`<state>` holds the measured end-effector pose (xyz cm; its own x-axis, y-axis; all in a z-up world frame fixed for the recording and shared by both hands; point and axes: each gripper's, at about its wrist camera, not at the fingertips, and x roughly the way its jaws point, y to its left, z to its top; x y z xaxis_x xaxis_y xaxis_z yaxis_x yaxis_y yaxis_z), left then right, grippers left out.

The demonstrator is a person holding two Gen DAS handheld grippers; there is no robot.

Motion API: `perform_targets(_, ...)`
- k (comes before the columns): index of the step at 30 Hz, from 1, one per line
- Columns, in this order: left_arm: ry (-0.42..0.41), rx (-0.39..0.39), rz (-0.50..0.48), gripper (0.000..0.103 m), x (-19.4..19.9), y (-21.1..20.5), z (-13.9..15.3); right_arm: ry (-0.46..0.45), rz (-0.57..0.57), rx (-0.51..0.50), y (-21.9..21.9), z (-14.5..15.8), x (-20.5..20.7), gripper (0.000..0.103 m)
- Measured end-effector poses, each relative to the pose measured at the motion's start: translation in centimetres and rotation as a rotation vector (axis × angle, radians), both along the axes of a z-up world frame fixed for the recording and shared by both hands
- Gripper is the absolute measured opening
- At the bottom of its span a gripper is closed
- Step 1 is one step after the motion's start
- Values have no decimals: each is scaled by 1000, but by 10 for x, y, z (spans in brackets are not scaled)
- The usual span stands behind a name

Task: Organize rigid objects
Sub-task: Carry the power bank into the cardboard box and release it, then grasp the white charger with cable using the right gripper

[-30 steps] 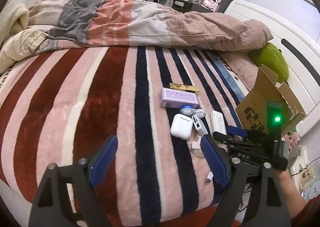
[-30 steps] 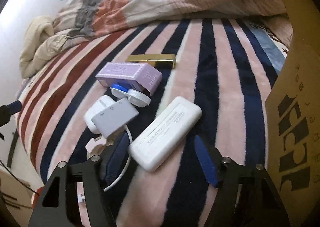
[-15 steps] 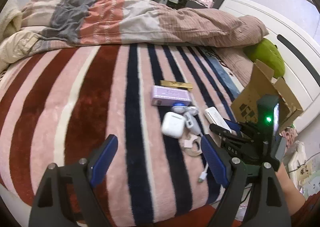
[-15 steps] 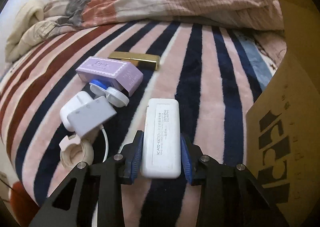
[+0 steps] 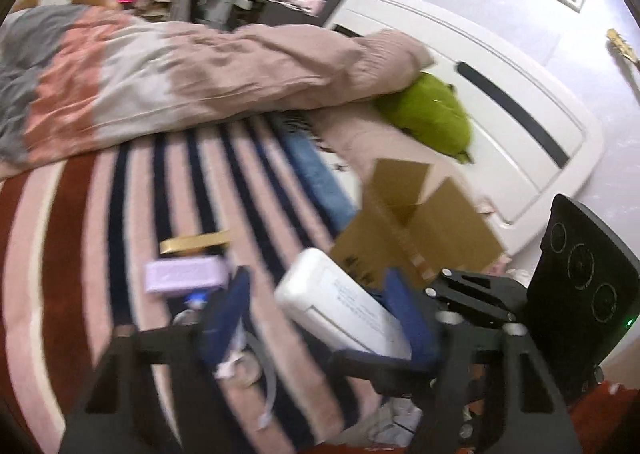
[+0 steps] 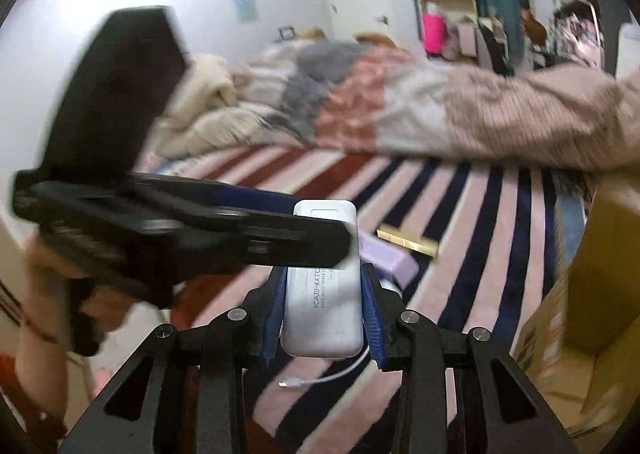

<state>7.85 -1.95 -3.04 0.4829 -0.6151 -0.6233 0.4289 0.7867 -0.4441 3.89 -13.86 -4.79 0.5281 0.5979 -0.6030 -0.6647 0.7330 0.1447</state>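
Observation:
A white oblong case (image 6: 322,294) hangs above the striped blanket (image 6: 472,254) with my right gripper (image 6: 323,270) shut on its long sides. My left gripper (image 6: 316,220) reaches in from the left and straddles the case's far end. In the left wrist view the white case (image 5: 340,306) lies slanted between the blue pads (image 5: 226,314) of my left gripper (image 5: 316,318). Its jaws are closing, and a gap still shows on the left side. A purple box (image 5: 184,274) and a gold box (image 5: 196,242) lie on the blanket.
An open cardboard box (image 5: 420,230) stands on the bed's right side near the white headboard (image 5: 500,102) and a green plush (image 5: 432,114). A white cable (image 6: 324,378) lies under the case. A bunched duvet (image 5: 200,86) crosses the far bed. A person's hand holds the left gripper.
My right gripper shut on the white case and lifted it off the blanket. My left gripper swung up and right to the case, its jaws narrowing around it.

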Motion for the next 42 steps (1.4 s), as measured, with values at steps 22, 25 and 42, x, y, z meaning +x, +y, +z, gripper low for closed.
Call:
perform_targets(22, 226, 174, -307, 38, 100, -236, -17, 222, -308, -173, -171, -1, 71, 31)
perform_targets(25, 207, 217, -278, 61, 97, -231, -16, 233, -307, -222, -168, -3, 72, 31)
perform_targets(42, -66, 243, 251, 86, 6, 31, 1, 66, 12, -78, -31, 7, 21, 59)
